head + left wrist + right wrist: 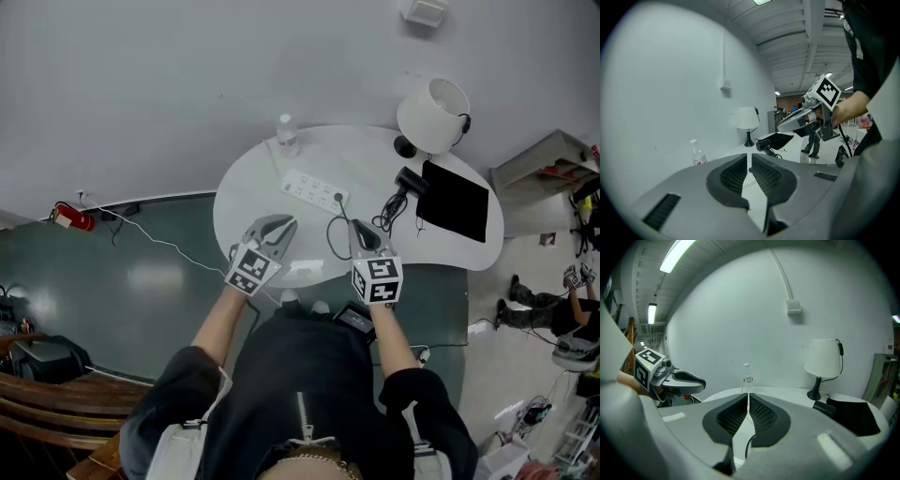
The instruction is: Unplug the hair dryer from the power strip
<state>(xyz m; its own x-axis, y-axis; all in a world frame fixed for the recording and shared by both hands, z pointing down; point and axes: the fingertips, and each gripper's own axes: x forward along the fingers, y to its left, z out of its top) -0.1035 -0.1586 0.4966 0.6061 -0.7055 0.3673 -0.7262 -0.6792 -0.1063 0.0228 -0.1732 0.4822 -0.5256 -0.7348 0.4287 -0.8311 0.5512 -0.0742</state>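
left claw (279, 225): jaws together, empty, above the near edge of the bench (366, 159)
right claw (362, 232): jaws together, empty, beside cord (330, 240)
dryer (410, 180): lying on bench, right of strip
strip (314, 191): mid-bench, cord meeting its right end

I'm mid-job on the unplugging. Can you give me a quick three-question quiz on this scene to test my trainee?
1. True or false: the left gripper is holding a cable.
2. Which of these lies closest to the lamp? A. water bottle B. hair dryer C. power strip
3. Which gripper hovers nearer the hair dryer?

Key: 1. False: its fingers are shut with nothing between them. 2. B. 3. The right gripper.
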